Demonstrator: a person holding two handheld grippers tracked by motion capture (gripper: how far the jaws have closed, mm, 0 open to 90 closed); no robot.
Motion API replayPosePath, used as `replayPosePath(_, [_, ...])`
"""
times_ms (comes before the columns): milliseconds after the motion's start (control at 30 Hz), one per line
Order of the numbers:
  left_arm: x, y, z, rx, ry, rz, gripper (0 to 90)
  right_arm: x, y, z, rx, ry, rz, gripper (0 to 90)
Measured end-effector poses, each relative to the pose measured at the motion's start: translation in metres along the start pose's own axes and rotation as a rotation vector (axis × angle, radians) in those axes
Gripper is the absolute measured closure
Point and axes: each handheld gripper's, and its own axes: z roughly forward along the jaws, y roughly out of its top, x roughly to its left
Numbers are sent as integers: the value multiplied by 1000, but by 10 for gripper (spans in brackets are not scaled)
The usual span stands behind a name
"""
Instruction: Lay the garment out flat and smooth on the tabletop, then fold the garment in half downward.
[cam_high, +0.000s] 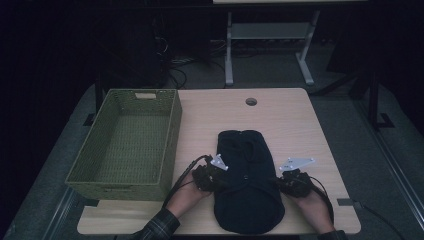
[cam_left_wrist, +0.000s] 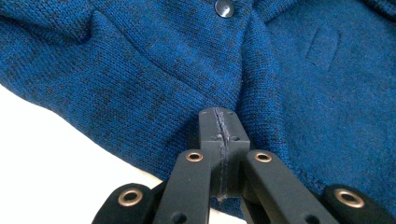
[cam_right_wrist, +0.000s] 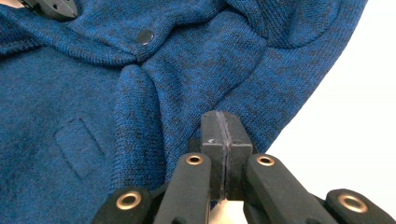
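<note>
Here no writing is legible on the blue knit garment (cam_high: 247, 185), and the left gripper (cam_left_wrist: 219, 122) and right gripper (cam_right_wrist: 222, 125) are pressed together.

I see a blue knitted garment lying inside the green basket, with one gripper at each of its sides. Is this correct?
Not quite. The blue knitted garment lies on the table, to the right of the green basket, not inside it. The high view shows this. The left gripper and right gripper are indeed at its two sides.
</note>
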Motion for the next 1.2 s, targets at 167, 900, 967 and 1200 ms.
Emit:
replayPosePath(167, [-8,-6,-2,1,-3,13,900,7,-6,-4,-4,23,-7,889])
replayPosePath(900, [2,-2,-13,-19,34,4,644,5,-1,-20,-64,43,-13,633])
replayPosePath(967, [6,0,-16,-34,45,-4,608,2,2,-20,-68,52,-17,614])
replayPosePath(1200, [21,10,-28,-74,64,-26,530,-6,16,-20,-76,69,-15,563])
